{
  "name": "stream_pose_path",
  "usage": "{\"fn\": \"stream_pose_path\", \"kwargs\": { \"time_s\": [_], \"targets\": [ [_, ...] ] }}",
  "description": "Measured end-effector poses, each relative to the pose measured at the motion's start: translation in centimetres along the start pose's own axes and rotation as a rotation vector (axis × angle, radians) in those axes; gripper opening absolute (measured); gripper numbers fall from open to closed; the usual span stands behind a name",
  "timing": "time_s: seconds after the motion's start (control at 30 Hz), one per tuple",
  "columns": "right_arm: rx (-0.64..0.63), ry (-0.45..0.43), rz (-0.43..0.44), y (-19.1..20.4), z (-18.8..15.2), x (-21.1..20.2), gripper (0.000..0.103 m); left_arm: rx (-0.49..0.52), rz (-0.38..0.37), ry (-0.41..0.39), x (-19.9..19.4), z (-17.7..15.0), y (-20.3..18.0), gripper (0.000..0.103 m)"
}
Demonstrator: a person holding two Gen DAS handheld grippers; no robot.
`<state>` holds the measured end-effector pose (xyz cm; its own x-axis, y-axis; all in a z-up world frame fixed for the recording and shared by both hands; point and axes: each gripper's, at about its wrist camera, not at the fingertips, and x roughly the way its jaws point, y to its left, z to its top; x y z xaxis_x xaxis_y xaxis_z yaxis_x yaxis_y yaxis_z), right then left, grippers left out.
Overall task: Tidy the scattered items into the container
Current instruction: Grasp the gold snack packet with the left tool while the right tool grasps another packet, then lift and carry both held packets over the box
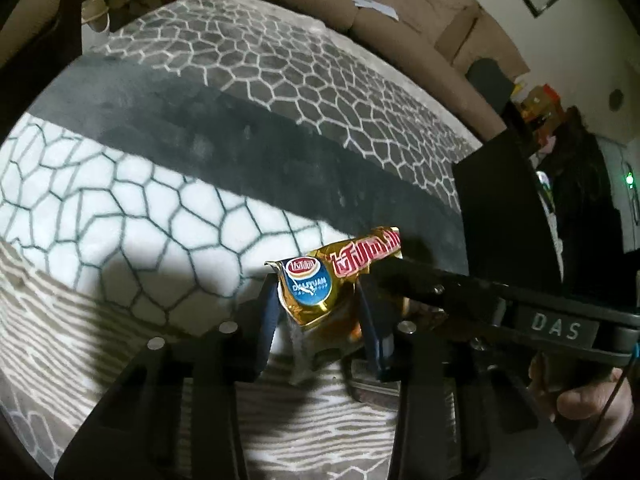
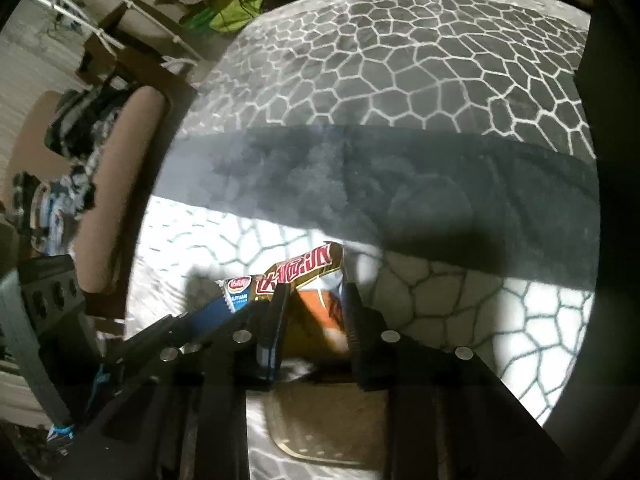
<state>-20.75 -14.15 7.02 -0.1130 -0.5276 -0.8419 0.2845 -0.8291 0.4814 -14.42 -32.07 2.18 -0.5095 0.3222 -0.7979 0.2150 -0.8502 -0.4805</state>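
A gold snack packet (image 1: 308,286) with a blue round logo and red lettering hangs crumpled over the patterned cloth. In the left wrist view my left gripper (image 1: 318,300) is shut on its lower part, blue pads pressed to both sides. My right gripper (image 1: 384,270) reaches in from the right and covers the packet's right end. The right wrist view shows the same packet (image 2: 304,276) pinched between the right gripper's (image 2: 316,300) black fingers, with the left gripper (image 2: 224,308) at its left end. Below the packet lies a tan, round-cornered tray-like thing (image 2: 320,428), partly hidden.
The cloth (image 1: 160,208) has a white honeycomb area, a dark band and a grey honeycomb area. A beige sofa (image 1: 420,12) runs behind it. A black box (image 1: 500,208) stands at the right. A person's hand (image 1: 580,396) holds the right gripper. A cluttered chair (image 2: 100,152) stands left.
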Motion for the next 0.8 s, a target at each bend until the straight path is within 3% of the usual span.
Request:
{"fn": "stream_pose_path", "kwargs": {
  "time_s": [0.53, 0.8],
  "targets": [
    [-0.052, -0.045, 0.040, 4.4, -1.3, -3.1, 0.021, 0.011, 0.032, -0.051, -5.4, 0.3, -0.7, 0.034],
    [-0.074, -0.106, 0.062, 6.4, -2.1, -7.6, 0.021, 0.052, 0.040, -0.095, -9.7, 0.2, -3.3, 0.034]
  ]
}}
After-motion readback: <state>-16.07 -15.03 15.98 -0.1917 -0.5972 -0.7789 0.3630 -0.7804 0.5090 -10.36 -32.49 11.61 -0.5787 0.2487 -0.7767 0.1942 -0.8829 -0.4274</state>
